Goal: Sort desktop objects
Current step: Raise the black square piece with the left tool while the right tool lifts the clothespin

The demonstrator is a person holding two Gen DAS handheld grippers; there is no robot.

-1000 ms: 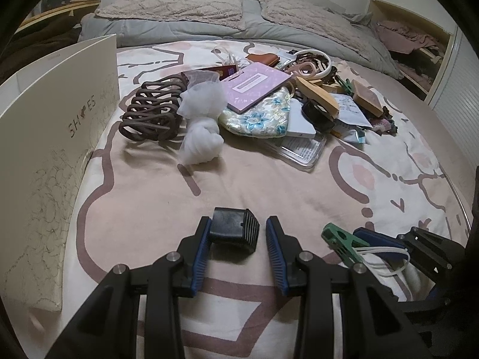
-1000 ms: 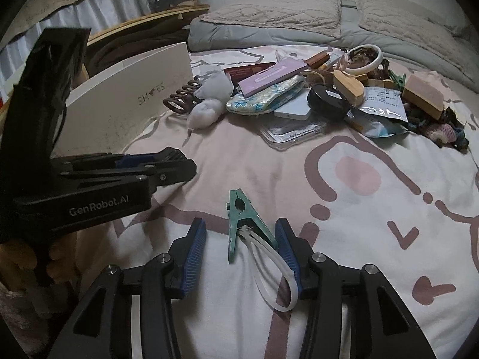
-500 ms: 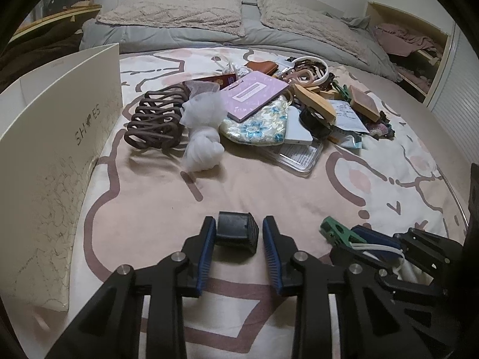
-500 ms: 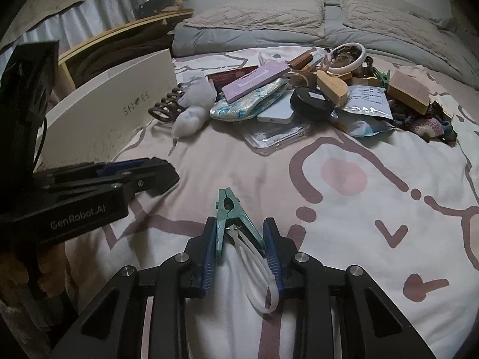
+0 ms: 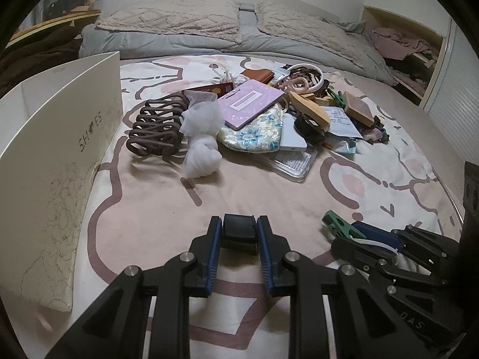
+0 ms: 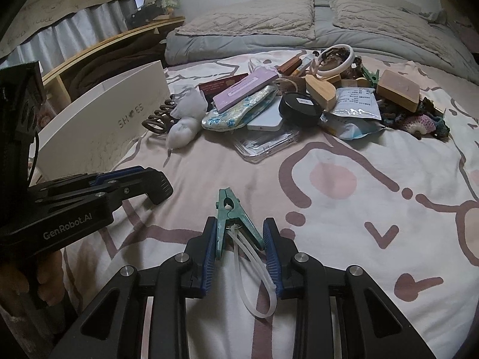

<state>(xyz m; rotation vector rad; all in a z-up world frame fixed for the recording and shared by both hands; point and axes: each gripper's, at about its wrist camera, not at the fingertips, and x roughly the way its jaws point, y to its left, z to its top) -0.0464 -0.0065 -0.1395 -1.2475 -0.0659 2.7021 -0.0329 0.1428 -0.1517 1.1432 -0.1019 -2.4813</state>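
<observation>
A small black block [image 5: 240, 234] lies on the pink patterned blanket [image 5: 149, 203], and my left gripper [image 5: 239, 223] is closing on it, both blue pads against its sides. My right gripper [image 6: 239, 224] is shut on a green clip [image 6: 229, 209] with a white plastic loop [image 6: 254, 275], its blue pads on the clip's two handles. Both grippers point down at the blanket, side by side: the left gripper [image 6: 149, 182] shows at the left of the right wrist view. The right gripper [image 5: 359, 236] and the clip [image 5: 335, 223] show low right in the left wrist view.
A white shoe box [image 5: 60, 149] stands open at the left. Farther back lies a pile: a brown hair claw [image 5: 155, 125], a white cloth bundle [image 5: 200, 137], a purple notebook [image 5: 251, 101], a floral pouch [image 5: 254, 134], a black round case [image 6: 299, 109] and wooden pieces [image 6: 398, 89]. Pillows lie beyond.
Both pairs of jaws have closed: the left onto the black block, the right onto the green clip's handles. Neither hand has shifted much.
</observation>
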